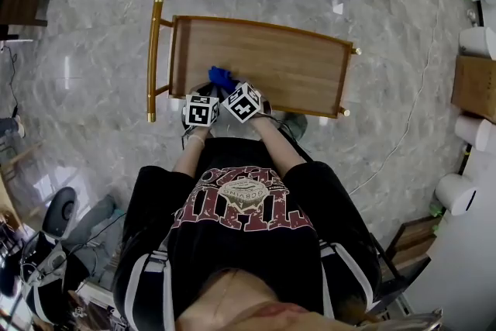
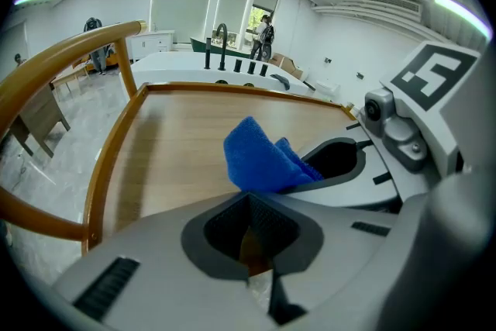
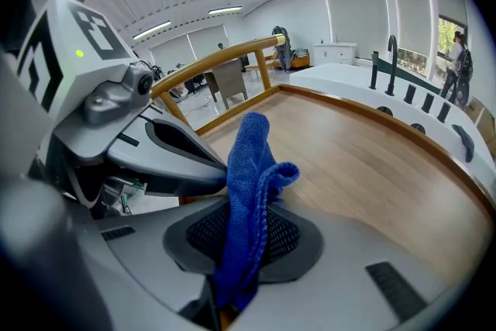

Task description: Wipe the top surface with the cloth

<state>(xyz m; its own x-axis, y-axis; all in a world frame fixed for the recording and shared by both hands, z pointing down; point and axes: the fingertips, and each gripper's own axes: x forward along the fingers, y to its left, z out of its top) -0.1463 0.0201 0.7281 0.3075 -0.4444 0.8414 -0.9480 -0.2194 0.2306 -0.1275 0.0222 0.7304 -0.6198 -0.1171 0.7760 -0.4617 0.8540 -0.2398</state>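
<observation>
Wooden top below: right claw grips blue cloth, left claw clenched empty.

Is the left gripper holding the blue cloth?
No, the cloth is pinched between the right gripper's jaws; the left gripper holds nothing.

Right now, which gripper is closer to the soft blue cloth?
Right. The right gripper is shut on the soft blue cloth, which sticks up between its jaws. The left gripper sits close beside it, jaws together and empty, the cloth ahead to its right.
</observation>
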